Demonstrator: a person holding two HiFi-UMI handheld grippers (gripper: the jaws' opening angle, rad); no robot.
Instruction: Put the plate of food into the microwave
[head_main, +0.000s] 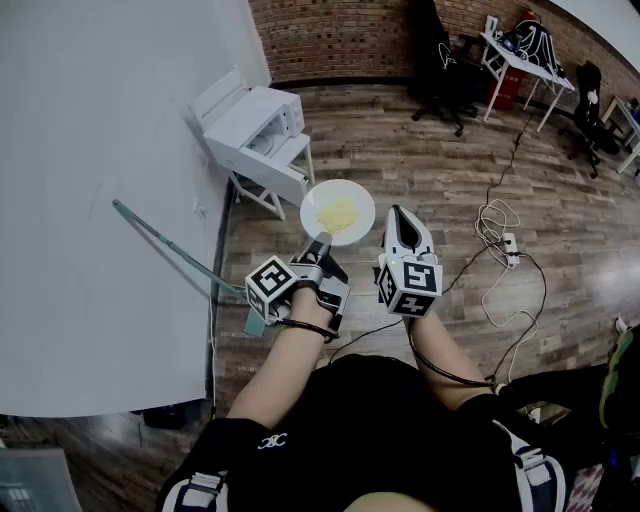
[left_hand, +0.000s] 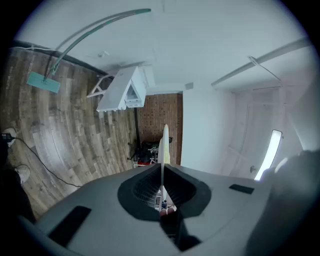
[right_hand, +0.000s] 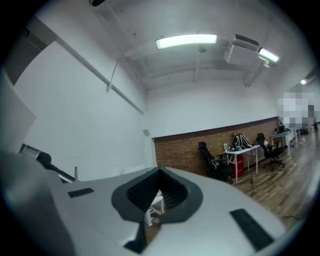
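Note:
A white plate (head_main: 338, 212) with yellow food is held level over the wooden floor, in front of me. My left gripper (head_main: 322, 241) is shut on its near rim. In the left gripper view the plate (left_hand: 164, 142) shows edge-on, pinched between the jaws of the left gripper (left_hand: 162, 167). My right gripper (head_main: 401, 213) hovers just right of the plate, not touching it. It is shut with nothing in it, as the right gripper view shows (right_hand: 160, 171). The white microwave (head_main: 255, 128) sits on a small white stand ahead and to the left, its door apparently open; the left gripper view also shows the microwave (left_hand: 123, 89).
A grey wall (head_main: 90, 200) runs along the left, with a green-handled floor tool (head_main: 170, 250) leaning on it. Cables and a power strip (head_main: 506, 246) lie on the floor at right. Office chairs (head_main: 438, 70) and a white desk (head_main: 522, 60) stand by the brick wall.

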